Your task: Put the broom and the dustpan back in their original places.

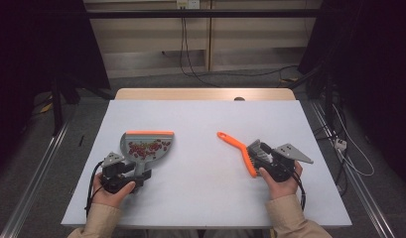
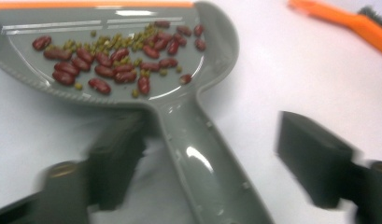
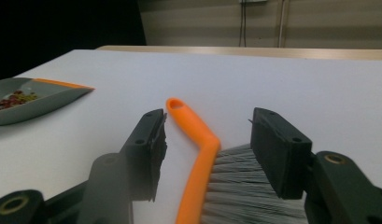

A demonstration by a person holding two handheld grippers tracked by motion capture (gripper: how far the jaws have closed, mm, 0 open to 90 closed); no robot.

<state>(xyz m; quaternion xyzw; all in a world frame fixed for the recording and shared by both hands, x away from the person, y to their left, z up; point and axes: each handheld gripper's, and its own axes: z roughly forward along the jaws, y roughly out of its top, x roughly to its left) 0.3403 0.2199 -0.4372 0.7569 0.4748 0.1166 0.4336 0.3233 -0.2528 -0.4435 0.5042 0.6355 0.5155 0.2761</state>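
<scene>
A grey dustpan (image 1: 146,146) with an orange lip lies on the left of the white table (image 1: 205,198), holding red beans (image 2: 114,65) and small green ones. Its handle (image 2: 198,154) runs back between the jaws of my left gripper (image 1: 140,173) (image 2: 216,158), which stand open with a gap on each side. On the right lies an orange hand brush (image 1: 237,146) (image 3: 198,140) with grey bristles (image 3: 240,177). My right gripper (image 1: 257,156) (image 3: 212,135) straddles it, open; the left jaw is clear of the orange handle, the right jaw sits at the bristle edge.
The table's wooden far edge (image 1: 205,93) lies beyond the white top. Dark stands and cables (image 1: 339,144) flank the table on the floor. The dustpan (image 3: 34,100) appears at the left of the right gripper view, the brush (image 2: 347,18) at the top right of the left gripper view.
</scene>
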